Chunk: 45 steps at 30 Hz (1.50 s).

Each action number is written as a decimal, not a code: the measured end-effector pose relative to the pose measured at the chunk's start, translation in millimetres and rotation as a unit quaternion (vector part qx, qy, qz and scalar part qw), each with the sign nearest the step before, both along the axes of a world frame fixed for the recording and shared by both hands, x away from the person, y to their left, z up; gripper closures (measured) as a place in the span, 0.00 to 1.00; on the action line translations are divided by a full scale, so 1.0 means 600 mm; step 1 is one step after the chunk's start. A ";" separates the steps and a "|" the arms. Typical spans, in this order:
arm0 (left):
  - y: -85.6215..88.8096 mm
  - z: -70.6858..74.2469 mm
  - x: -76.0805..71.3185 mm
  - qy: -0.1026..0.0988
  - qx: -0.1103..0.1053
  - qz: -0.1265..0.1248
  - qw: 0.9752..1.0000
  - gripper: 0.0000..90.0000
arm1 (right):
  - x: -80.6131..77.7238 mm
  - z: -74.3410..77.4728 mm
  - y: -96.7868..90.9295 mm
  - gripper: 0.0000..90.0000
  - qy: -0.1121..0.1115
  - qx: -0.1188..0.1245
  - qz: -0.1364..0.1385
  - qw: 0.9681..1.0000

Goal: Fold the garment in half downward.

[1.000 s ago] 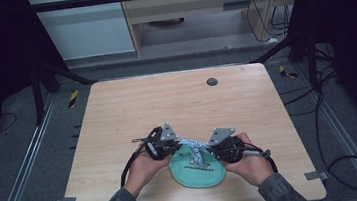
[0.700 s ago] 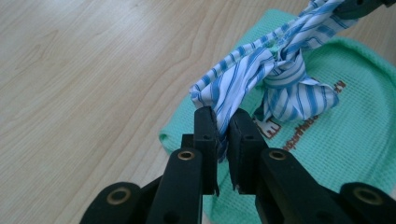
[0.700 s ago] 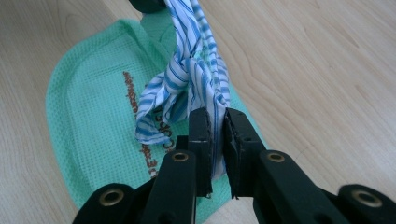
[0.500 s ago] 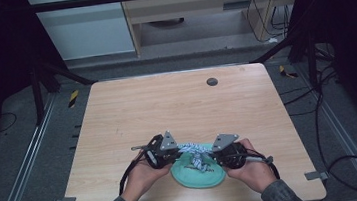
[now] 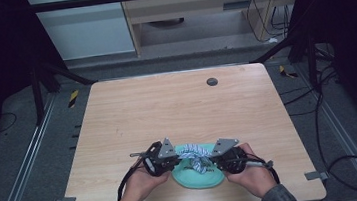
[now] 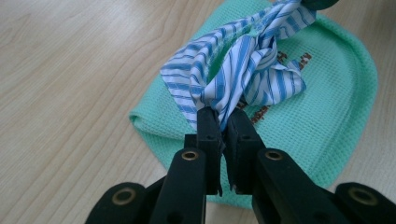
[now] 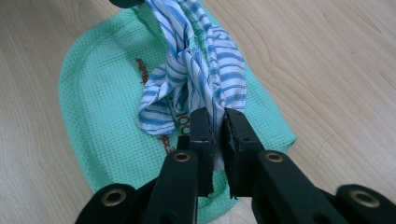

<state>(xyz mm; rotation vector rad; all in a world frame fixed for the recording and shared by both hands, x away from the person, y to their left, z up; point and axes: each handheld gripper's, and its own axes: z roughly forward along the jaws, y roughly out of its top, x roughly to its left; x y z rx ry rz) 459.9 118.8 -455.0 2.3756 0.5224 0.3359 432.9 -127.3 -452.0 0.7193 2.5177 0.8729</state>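
A blue-and-white striped cloth [image 5: 194,155] hangs bunched between the two grippers above a green waffle-weave cloth [image 5: 201,178] lying flat near the table's front edge. My left gripper [image 6: 223,122] is shut on one end of the striped cloth [image 6: 236,70], over the green cloth [image 6: 327,116]. My right gripper [image 7: 216,122] is shut on the other end of the striped cloth [image 7: 194,79], also over the green cloth [image 7: 102,112]. In the high view the left gripper [image 5: 174,157] and right gripper [image 5: 213,155] face each other, a hand behind each.
The wooden table [image 5: 177,110] has a small dark round disc [image 5: 211,81] at its far right. Cables trail from both grippers toward the front edge. Metal rails and dark floor lie on either side of the table.
Both hands and grippers have drawn back toward the table's front edge, and the grippers have spread slightly apart with the striped cloth held between them.
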 end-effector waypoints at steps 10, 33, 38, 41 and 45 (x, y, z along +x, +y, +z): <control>0.004 -0.023 -0.018 0.010 0.011 -0.010 1.000 0.96 | -0.016 -0.010 0.004 0.95 0.006 -0.005 0.012 1.000; 0.015 -0.045 -0.033 0.020 0.015 -0.014 1.000 0.98 | -0.033 -0.041 0.009 0.96 0.033 -0.020 0.027 0.999; 0.015 -0.047 -0.035 0.023 0.016 -0.014 1.000 0.98 | -0.033 -0.041 0.010 0.96 0.037 -0.021 0.028 0.999; 0.015 -0.047 -0.036 0.023 0.018 -0.014 0.999 0.98 | -0.033 -0.042 0.011 0.96 0.037 -0.021 0.028 0.999; 0.016 -0.048 -0.040 0.026 0.016 -0.015 0.999 0.98 | -0.035 -0.043 0.011 0.95 0.037 -0.023 0.029 0.999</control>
